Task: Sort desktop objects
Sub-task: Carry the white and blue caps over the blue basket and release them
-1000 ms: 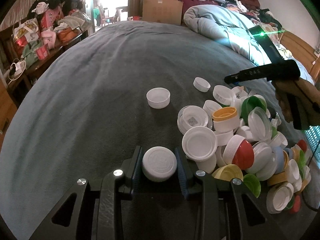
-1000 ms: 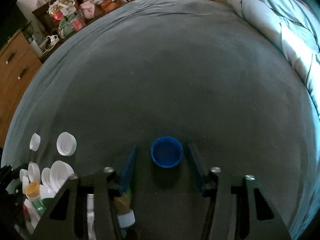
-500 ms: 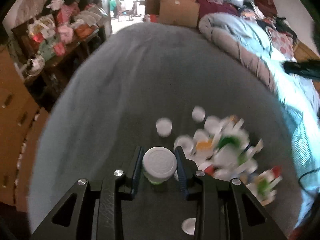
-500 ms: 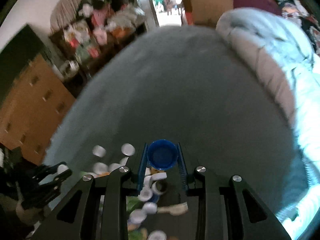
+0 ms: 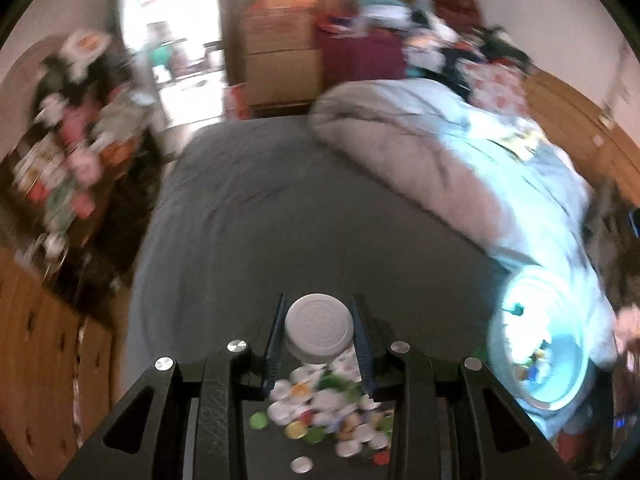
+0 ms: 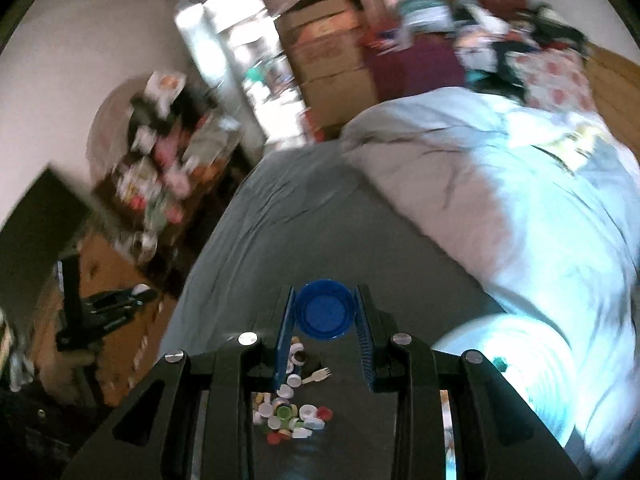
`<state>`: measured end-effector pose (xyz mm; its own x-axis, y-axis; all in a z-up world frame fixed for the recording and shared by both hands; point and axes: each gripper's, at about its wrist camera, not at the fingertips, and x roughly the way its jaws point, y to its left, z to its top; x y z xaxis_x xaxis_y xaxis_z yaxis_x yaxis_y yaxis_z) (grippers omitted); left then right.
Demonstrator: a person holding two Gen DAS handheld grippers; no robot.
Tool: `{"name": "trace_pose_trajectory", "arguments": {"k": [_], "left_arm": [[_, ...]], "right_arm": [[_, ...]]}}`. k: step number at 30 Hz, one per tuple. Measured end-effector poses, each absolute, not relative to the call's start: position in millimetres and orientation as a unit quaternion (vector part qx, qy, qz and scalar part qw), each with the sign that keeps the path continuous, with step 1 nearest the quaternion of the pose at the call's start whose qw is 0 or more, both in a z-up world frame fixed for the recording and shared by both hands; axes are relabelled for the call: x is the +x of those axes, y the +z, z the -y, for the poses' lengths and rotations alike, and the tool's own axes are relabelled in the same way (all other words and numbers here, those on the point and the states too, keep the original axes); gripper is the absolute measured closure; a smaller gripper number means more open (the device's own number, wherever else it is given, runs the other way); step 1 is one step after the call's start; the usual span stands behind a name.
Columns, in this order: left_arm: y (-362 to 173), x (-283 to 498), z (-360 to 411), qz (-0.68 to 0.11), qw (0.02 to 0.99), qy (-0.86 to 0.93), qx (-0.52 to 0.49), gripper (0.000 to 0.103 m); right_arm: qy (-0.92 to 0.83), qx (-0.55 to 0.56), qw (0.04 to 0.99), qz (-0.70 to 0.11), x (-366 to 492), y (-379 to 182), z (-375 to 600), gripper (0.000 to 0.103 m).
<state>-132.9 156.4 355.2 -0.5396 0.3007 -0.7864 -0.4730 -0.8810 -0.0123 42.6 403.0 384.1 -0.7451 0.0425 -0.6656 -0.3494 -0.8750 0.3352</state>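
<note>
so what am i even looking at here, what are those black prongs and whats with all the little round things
No robot here: a person holds a two-finger gripper in each hand, and each gripper carries a fisheye camera looking along its fingers. The black prongs are those fingers. One picture is from the left gripper, which is shut on a white cap. The other is from the right gripper, shut on a blue cap. Both are high above a grey bed sheet. The round things below are a pile of bottle caps, white, green, yellow and red. A pale blue basin sits to the right, beside a rumpled duvet.
</note>
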Motion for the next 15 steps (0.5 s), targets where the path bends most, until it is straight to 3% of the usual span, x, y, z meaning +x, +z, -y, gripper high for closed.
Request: {"name": "trace_pose_trajectory", "arguments": {"k": [9,15], "left_arm": [[421,-109,-363,-0.204,0.375,0.822,-0.377,0.069],[434,-68,-480,-0.272,0.441,0.779,-0.353,0.069]], "right_arm": [[0.895,-0.289,0.179,-0.288,122,387,-458,0.077],[0.887,-0.273,0.199,-0.315,157,378,-490,0.077]]}}
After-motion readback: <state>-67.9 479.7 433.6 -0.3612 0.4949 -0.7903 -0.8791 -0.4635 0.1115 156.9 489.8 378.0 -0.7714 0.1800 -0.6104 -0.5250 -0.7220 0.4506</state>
